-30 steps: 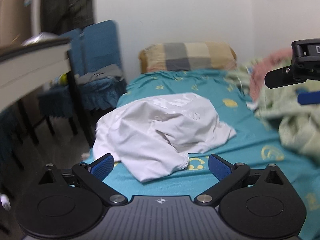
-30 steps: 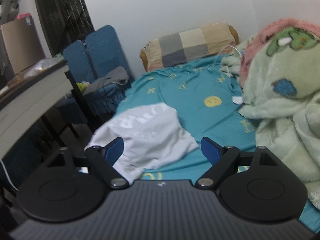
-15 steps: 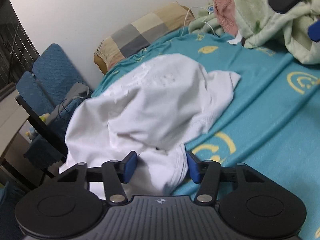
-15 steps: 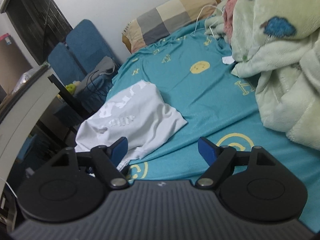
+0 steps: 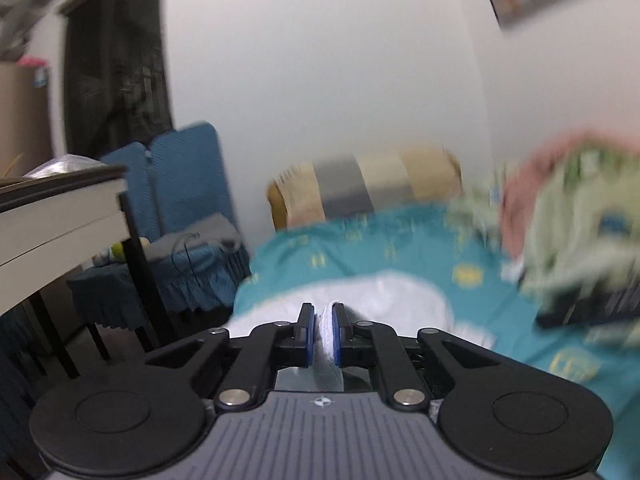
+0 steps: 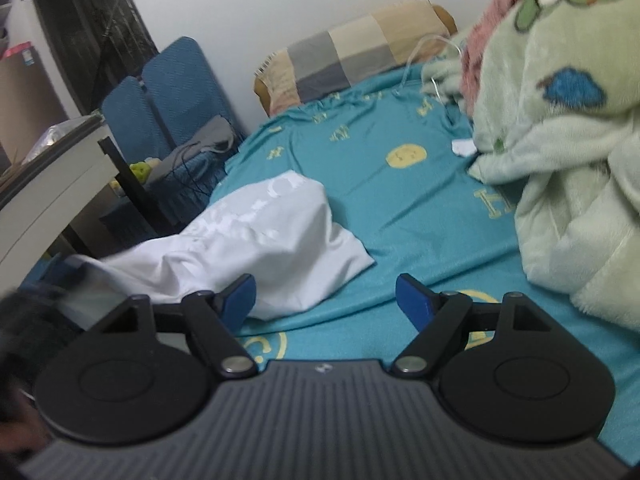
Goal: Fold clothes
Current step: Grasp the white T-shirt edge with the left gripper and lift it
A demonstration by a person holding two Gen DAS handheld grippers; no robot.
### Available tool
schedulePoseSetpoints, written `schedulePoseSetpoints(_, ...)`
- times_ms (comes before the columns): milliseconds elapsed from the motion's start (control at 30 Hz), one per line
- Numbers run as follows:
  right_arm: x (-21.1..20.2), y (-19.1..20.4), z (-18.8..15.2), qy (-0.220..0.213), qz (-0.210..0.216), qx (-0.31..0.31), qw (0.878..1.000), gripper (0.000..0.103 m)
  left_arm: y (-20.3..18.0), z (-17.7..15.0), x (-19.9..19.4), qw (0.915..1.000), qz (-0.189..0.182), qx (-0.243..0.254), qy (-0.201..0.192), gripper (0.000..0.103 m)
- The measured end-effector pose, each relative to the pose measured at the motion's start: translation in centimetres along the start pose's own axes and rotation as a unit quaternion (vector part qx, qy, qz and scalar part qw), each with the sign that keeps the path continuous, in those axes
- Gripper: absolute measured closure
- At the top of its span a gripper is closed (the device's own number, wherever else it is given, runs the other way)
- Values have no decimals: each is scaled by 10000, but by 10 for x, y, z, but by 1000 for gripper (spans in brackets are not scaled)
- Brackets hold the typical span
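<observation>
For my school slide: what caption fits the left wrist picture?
Left gripper pinching a fold of the white shirt on the teal bedsheet.

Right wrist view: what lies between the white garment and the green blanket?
Only bare teal bedsheet separates the white garment from the green blanket.

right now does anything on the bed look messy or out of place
Yes. The white garment lies crumpled at the bed's left edge, one end pinched in the left gripper. A green fleece blanket is heaped unfolded along the right side. Right gripper is open, empty.
</observation>
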State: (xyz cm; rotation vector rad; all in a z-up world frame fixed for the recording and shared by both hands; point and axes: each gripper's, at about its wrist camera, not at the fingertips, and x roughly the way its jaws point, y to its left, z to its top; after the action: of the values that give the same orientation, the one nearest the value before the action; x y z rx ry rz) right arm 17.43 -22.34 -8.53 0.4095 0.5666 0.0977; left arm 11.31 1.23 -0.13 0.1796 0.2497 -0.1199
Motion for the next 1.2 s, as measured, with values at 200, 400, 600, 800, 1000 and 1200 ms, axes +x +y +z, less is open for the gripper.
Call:
schedulePoseSetpoints(200, -14, 26, -19, 14, 158, -565, 9983, 29, 53, 21, -57, 9963, -91, -836, -175, 95)
schedulePoseSetpoints(400, -5, 64, -45, 346, 428, -1318, 9897, 29, 99, 13, -48, 9838, -21, -1777, 218, 95)
schedulePoseSetpoints(600, 45, 92, -54, 602, 256, -2001, 9776, 33, 130, -3, -37, 9713, 122, -2335, 430, 95)
schedulePoseSetpoints(800, 87, 103, -62, 487, 425, -2205, 9732, 35, 144, -15, -17, 9644, 204, -2559, 638, 95)
schedulePoseSetpoints(1000, 98, 85, -45, 263, 360, -1637, 9855, 88, 143, -22, 25, 9627, 378, -2455, 1074, 94)
schedulePoseSetpoints(1200, 80, 76, -14, 54, 720, -863, 9937, 100, 131, -27, 34, 9688, 404, -1989, 1426, 93)
